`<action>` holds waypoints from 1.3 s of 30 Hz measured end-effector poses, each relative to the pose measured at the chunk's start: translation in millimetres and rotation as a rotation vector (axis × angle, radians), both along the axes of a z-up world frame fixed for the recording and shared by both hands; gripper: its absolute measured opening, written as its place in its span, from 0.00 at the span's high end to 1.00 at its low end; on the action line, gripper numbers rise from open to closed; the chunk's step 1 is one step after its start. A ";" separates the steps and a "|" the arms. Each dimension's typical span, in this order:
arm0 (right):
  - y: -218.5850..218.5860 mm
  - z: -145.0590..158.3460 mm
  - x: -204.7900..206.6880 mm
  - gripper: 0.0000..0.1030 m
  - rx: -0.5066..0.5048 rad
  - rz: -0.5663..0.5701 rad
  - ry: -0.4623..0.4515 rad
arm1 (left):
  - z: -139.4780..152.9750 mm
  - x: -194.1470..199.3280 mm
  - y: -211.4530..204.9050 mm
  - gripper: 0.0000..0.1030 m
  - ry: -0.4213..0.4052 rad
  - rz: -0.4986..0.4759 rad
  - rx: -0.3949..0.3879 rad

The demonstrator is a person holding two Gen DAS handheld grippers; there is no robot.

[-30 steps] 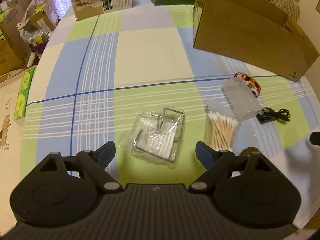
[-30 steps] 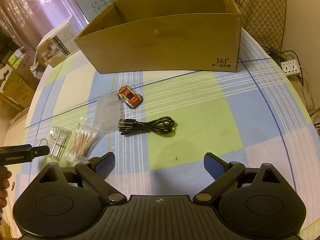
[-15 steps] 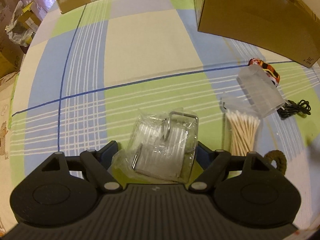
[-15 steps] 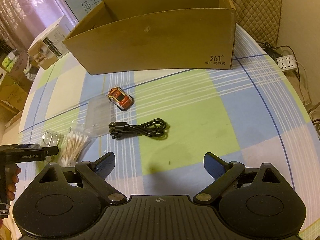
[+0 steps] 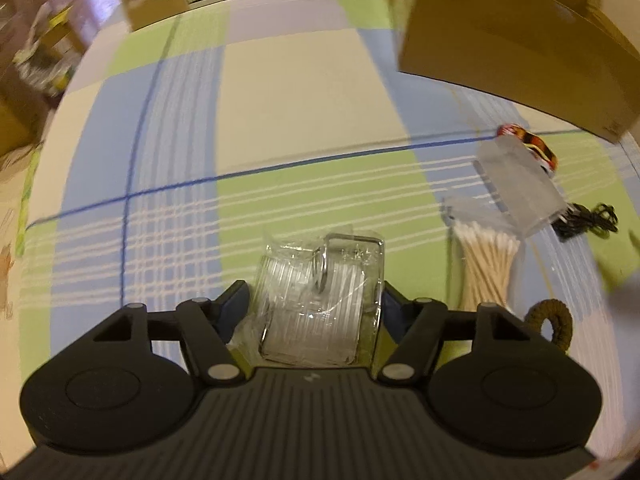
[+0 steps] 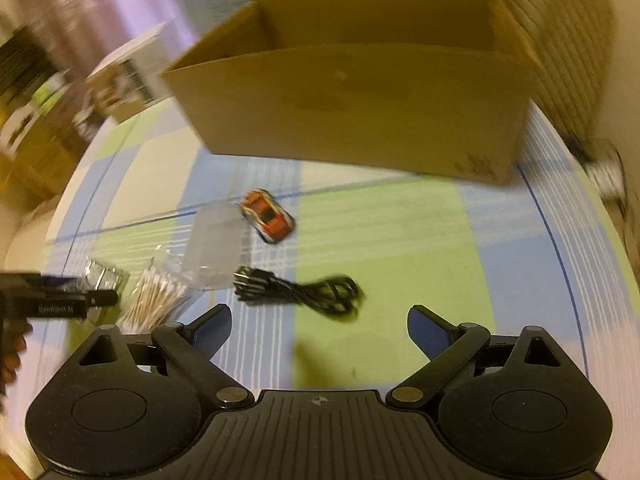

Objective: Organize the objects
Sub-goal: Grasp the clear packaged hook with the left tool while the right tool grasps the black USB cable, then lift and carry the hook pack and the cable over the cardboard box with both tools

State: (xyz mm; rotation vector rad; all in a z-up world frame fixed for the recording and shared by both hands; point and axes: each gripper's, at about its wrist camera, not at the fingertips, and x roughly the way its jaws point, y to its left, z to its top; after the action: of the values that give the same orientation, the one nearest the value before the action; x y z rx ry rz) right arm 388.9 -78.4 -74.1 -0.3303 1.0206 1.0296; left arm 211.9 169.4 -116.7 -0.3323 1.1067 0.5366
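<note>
My left gripper [image 5: 312, 308] has its fingers closed against both sides of a clear plastic packet with a metal hook [image 5: 320, 296] on the checked tablecloth. To its right lie a bag of cotton swabs [image 5: 486, 264], a clear plastic box [image 5: 516, 184], an orange toy car [image 5: 528, 146] and a black cable [image 5: 588, 220]. My right gripper [image 6: 320, 330] is open and empty above the cloth, just short of the black cable [image 6: 300, 290]. The toy car [image 6: 268, 216], the swabs [image 6: 154, 300] and the left gripper [image 6: 60, 300] show there too.
A large open cardboard box [image 6: 360, 108] stands at the back of the table; it also shows in the left wrist view [image 5: 512, 40]. A white carton [image 6: 128, 76] sits to its left. A brown woven ring [image 5: 550, 324] lies near the swabs.
My left gripper has moved down and forward over the hook packet and closed on it. My right gripper has moved closer to the cable and the cardboard box, still open.
</note>
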 end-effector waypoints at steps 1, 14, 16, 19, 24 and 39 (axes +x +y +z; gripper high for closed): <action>3.5 -0.9 -1.2 0.10 0.007 0.043 -0.022 | 0.5 -2.8 1.1 0.36 0.003 0.020 0.000; 53.5 -41.9 -21.5 0.45 -0.070 0.547 -0.248 | 4.1 -36.2 0.4 0.36 0.018 0.144 -0.015; 54.9 -48.0 -22.3 0.62 -0.092 0.572 -0.257 | 4.0 -39.0 -1.8 0.36 0.017 0.153 -0.015; 52.0 -51.5 -21.8 0.71 -0.086 0.556 -0.246 | 4.3 -42.3 -4.5 0.36 0.017 0.163 -0.015; 41.6 -51.3 -25.3 0.85 -0.087 0.512 -0.188 | 4.4 -42.9 -9.9 0.36 0.024 0.164 -0.019; 26.0 -50.0 -52.7 0.85 -0.056 0.371 -0.146 | 1.6 -27.3 -40.8 0.34 0.023 0.077 -0.016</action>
State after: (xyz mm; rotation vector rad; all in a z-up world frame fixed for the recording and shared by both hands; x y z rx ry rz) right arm 336.2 -52.5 -124.2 -0.6491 0.8748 1.2900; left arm 184.6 128.6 -115.2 -0.3850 1.1247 0.6013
